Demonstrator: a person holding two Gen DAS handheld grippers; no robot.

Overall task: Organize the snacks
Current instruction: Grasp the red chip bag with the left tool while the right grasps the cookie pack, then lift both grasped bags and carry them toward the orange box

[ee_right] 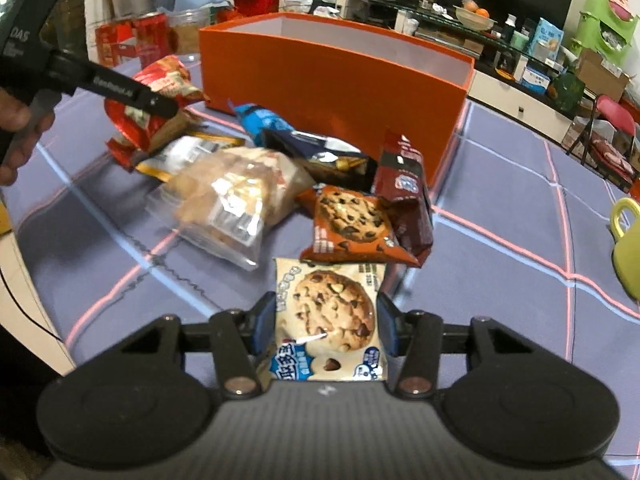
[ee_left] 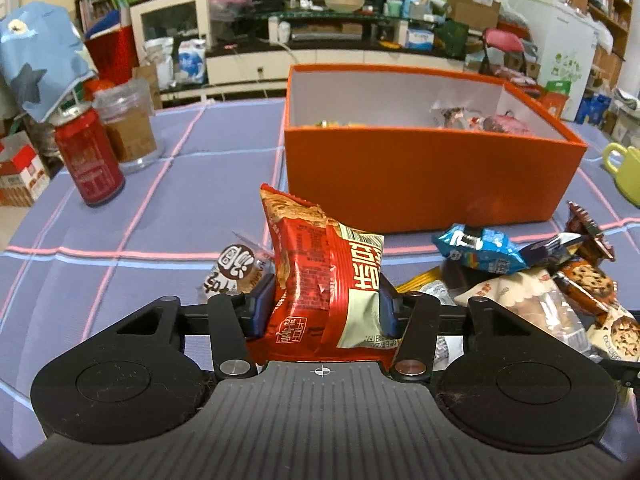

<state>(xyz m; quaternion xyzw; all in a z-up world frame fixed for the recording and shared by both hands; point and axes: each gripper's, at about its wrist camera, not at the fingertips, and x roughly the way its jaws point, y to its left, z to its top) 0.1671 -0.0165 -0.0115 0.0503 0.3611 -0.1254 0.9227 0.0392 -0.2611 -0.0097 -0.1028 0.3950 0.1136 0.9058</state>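
My left gripper (ee_left: 326, 304) is shut on a red snack packet (ee_left: 320, 272), which sticks up between the blue pads, lifted off the cloth. In the right wrist view that same left gripper (ee_right: 160, 106) shows at the upper left with the red snack packet (ee_right: 160, 80) in it. My right gripper (ee_right: 326, 320) is shut on a cream cookie packet (ee_right: 330, 312). An orange box (ee_left: 420, 172) with a few snacks inside stands behind. A pile of loose snack packets (ee_right: 240, 196) lies in front of the orange box (ee_right: 340, 92).
A red can (ee_left: 88, 156) and a clear jar (ee_left: 128, 124) stand at the left on the blue checked tablecloth (ee_left: 160, 216). A green mug (ee_right: 628, 248) sits at the right. A small brown-and-white packet (ee_left: 236, 272) lies beside the left gripper. A hand (ee_right: 20, 136) holds the left tool.
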